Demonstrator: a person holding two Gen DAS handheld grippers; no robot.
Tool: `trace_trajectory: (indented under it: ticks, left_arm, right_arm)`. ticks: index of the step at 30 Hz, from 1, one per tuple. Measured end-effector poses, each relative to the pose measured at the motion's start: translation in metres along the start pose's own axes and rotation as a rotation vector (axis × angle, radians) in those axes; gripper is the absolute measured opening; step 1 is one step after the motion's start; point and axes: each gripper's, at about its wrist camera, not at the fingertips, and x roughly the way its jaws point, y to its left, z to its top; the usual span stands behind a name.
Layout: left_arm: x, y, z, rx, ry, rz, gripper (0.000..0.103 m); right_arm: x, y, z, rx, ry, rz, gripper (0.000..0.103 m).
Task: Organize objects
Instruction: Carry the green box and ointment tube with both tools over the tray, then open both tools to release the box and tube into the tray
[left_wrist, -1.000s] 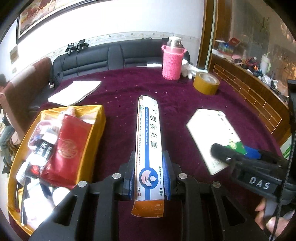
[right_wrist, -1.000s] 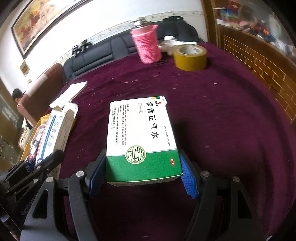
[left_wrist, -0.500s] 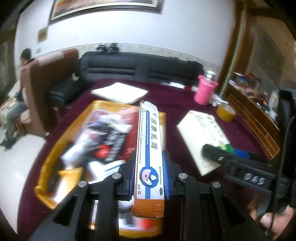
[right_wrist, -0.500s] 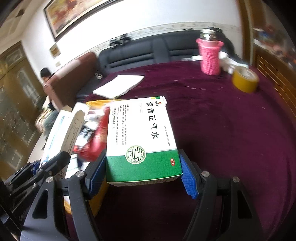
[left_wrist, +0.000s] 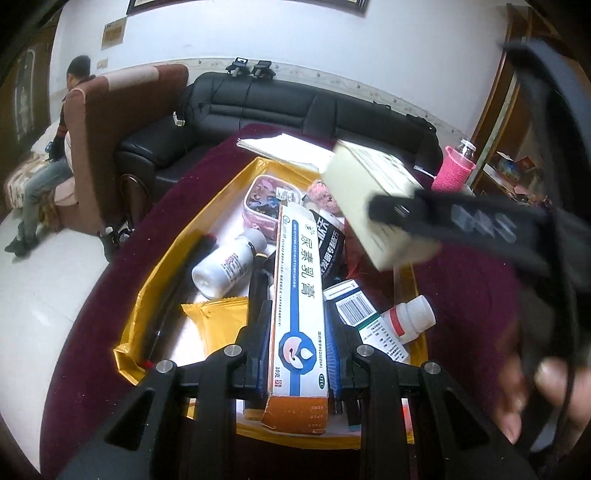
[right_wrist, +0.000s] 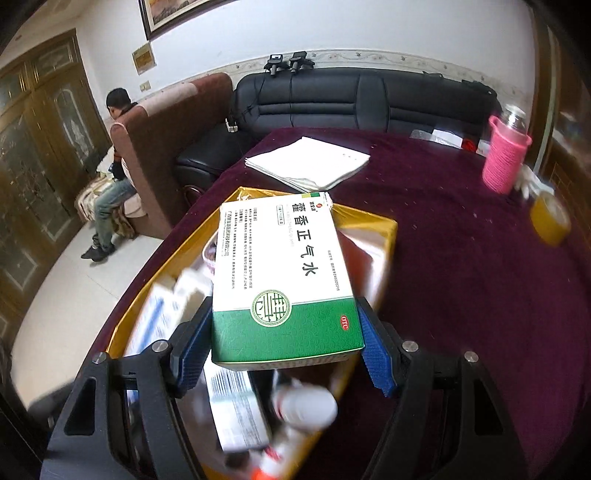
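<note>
Left hand-held gripper (left_wrist: 298, 332): pads clamped on long ointment box (left_wrist: 300, 295), held above gold tray (left_wrist: 155, 266) of medicines on the desk (right_wrist: 461, 266). Right hand-held gripper (right_wrist: 286, 345): pads closed on green-white medicine box (right_wrist: 284, 273), over the tray's right half.

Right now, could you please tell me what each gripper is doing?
Left gripper: closed on the long blue-and-white ointment box, above the yellow tray.
Right gripper: closed on the green-and-white medicine box.
</note>
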Motion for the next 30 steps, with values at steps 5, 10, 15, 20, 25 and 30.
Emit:
trace_trajectory:
  ticks: [5,10,15,20,25,30]
  left_arm:
    - [0.003,0.004,-0.005,-0.001,0.015,-0.012,0.021]
    - [0.002,0.006,-0.008,-0.007,0.005,-0.016,0.022]
    - [0.001,0.004,-0.011,-0.01,0.0,-0.017,0.023]
    - [0.0,0.004,-0.012,-0.011,-0.009,-0.015,0.024]
    - [-0.001,0.005,-0.011,-0.016,-0.009,-0.02,0.025]
    - [-0.007,0.001,-0.012,-0.006,-0.029,-0.012,0.036]
  right_arm:
    - [0.026,0.011,0.015,-0.01,0.026,-0.037,0.071]
    - [0.051,0.016,0.023,-0.021,0.063,-0.062,0.071]
    - [0.065,0.025,0.024,-0.044,0.074,-0.071,0.071]
    - [0.07,0.033,0.022,-0.071,0.095,-0.084,0.074]
    - [0.071,0.025,0.017,-0.031,0.143,-0.038,0.074]
    - [0.053,0.022,0.012,-0.017,0.122,0.0,0.074]
